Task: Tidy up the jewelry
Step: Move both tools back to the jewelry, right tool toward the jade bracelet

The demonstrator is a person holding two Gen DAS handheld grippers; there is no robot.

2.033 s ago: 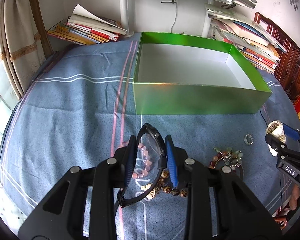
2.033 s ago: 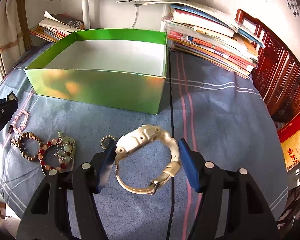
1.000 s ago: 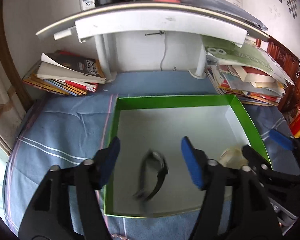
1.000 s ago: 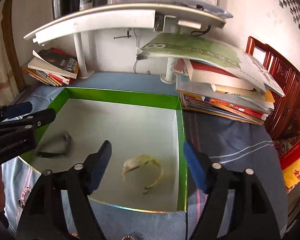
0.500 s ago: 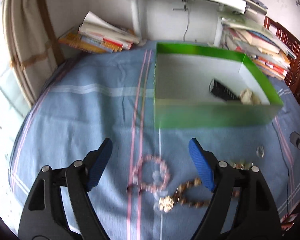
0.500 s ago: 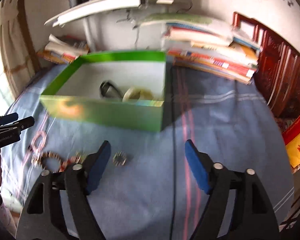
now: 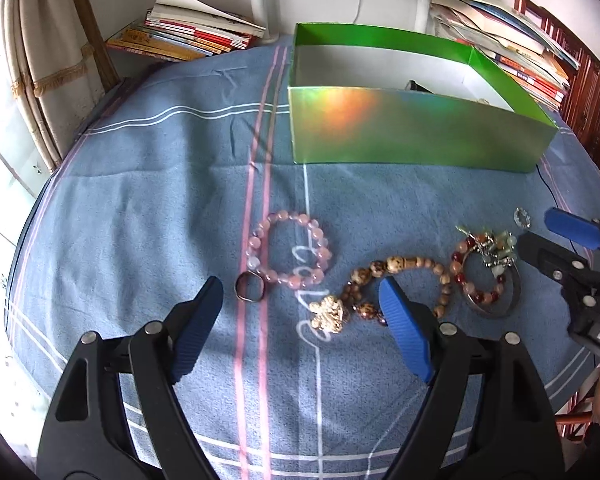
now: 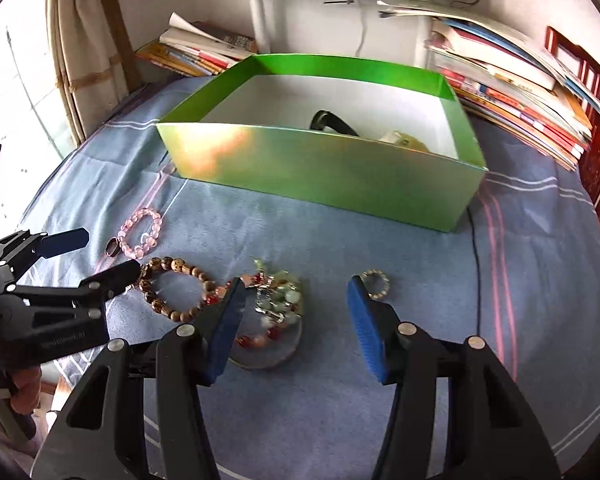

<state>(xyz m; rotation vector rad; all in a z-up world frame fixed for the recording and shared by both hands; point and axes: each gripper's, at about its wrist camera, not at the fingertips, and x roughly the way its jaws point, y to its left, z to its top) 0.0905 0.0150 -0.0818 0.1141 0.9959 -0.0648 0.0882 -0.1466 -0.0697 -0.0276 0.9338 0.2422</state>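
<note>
Blue ribbed pads on both tools, jaws spread wide, nothing held. Left tool [image 7: 300,312] hovers low over the striped blue cloth [image 7: 160,184] on the tabletop; right tool [image 8: 294,312] likewise.

Nearest the left tool: gold charm [image 7: 329,315] on the brown bracelet [image 7: 396,270], wooden-looking round beads on a cord, light, floppy, will sag if lifted by one side. Pinch across the bead strand, not the charm. At 11 o'clock a small dark ring [image 7: 250,286], hard, thin, tends to slip; touching it, the pink bracelet [image 7: 290,250], glossy smooth beads, likely slick.

Under the right tool: red bracelet [image 8: 266,320] with green-and-metal dangles, lying on or in a metal bangle [image 8: 272,356], rigid hoop. Tangle risk, take the bangle rim. Beaded ring [image 8: 375,282] at 1 o'clock, tiny.

Far: green box [image 8: 320,176], shiny stiff card, white inside, holds a black strap [image 8: 332,122] and a cream piece [image 8: 404,140].
</note>
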